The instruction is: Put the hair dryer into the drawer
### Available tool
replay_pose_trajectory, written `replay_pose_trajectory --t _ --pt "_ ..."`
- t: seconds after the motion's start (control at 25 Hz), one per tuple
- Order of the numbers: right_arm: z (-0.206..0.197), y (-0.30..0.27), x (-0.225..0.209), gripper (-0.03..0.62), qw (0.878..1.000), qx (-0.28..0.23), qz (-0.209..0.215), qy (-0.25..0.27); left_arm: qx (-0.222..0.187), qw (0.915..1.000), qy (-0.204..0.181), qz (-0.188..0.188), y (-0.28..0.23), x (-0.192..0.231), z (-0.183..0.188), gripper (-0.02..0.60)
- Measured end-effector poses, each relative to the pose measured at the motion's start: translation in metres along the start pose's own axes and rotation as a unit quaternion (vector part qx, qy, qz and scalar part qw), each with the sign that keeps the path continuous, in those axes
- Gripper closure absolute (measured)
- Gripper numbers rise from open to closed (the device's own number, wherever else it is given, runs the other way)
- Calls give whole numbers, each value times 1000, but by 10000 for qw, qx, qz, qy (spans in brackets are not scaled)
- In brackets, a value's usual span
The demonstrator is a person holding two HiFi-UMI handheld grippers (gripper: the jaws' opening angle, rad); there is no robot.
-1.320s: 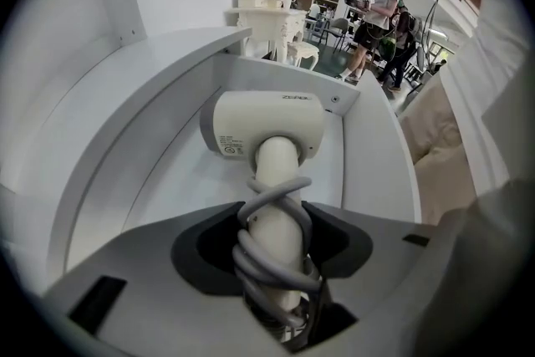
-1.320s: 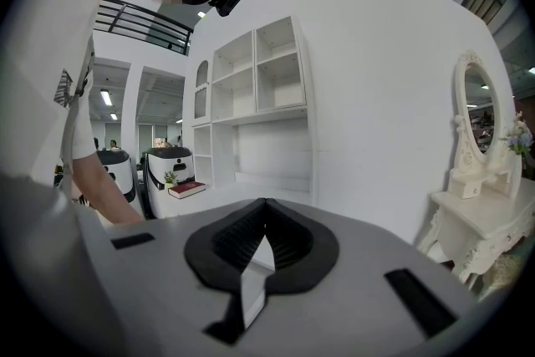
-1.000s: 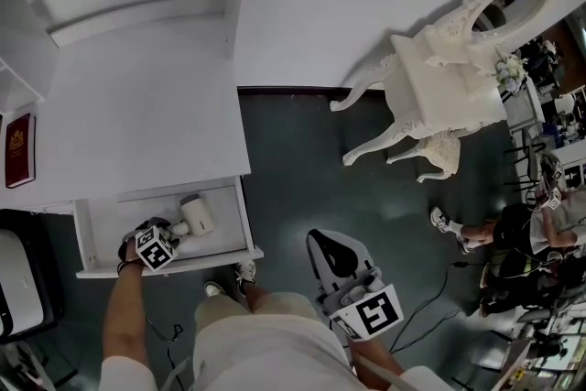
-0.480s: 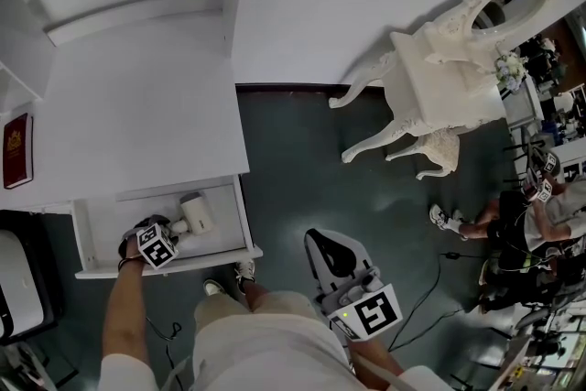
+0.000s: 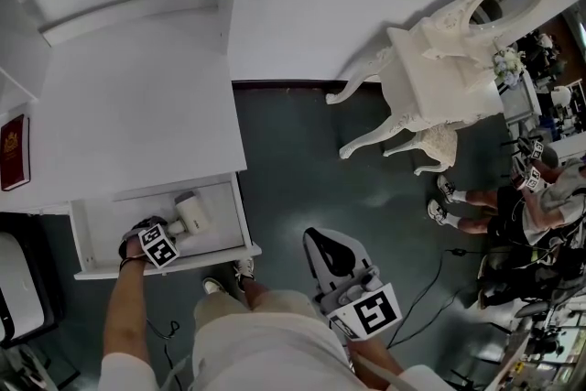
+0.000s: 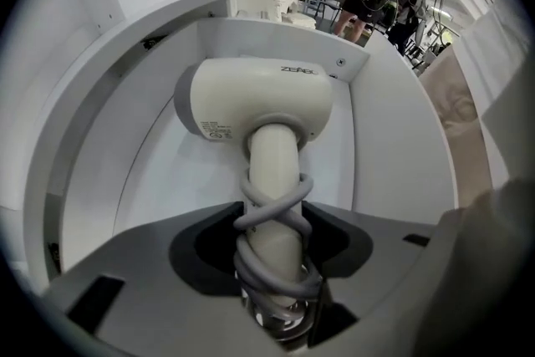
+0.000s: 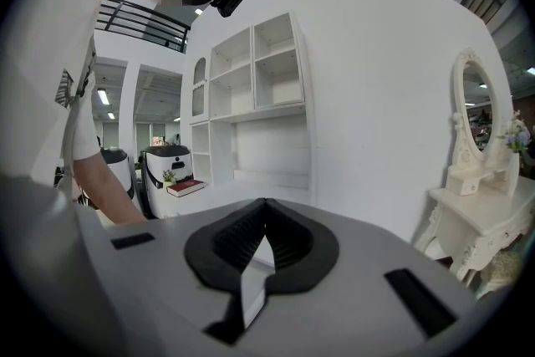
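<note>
Left gripper [image 6: 272, 255] points down into the open drawer [image 5: 165, 263], jaws pinching the hair dryer [image 6: 251, 100] by its cord-wrapped handle. The handle runs out between the jaws and the dryer head sits inside the drawer, beyond the fingertips. Right gripper [image 7: 263, 221] is held away from the drawer, jaws pressed together on nothing.

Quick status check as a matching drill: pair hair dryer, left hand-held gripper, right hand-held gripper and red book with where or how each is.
1 hair dryer
2 left hand-held gripper
3 right hand-held gripper
4 red book

A shut, empty
B on the white countertop
C inside the open drawer
D clamped on the dryer's handle

Pairs: 1-C, 2-D, 3-A, 4-B
</note>
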State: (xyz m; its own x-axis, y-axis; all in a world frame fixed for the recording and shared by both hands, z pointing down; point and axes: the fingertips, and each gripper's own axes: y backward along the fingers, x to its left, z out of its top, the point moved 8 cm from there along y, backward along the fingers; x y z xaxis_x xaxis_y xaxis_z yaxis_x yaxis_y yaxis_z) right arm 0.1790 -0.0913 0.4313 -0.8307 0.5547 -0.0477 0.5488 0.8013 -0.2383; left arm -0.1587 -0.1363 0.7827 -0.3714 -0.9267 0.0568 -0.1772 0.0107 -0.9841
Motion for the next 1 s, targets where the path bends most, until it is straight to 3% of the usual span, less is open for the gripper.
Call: replay_pose_trajectory --t 1.0 --pt "-4 14 14 588 9997 34 -222 -48 189 9994 -105 266 -2 10 -4 342"
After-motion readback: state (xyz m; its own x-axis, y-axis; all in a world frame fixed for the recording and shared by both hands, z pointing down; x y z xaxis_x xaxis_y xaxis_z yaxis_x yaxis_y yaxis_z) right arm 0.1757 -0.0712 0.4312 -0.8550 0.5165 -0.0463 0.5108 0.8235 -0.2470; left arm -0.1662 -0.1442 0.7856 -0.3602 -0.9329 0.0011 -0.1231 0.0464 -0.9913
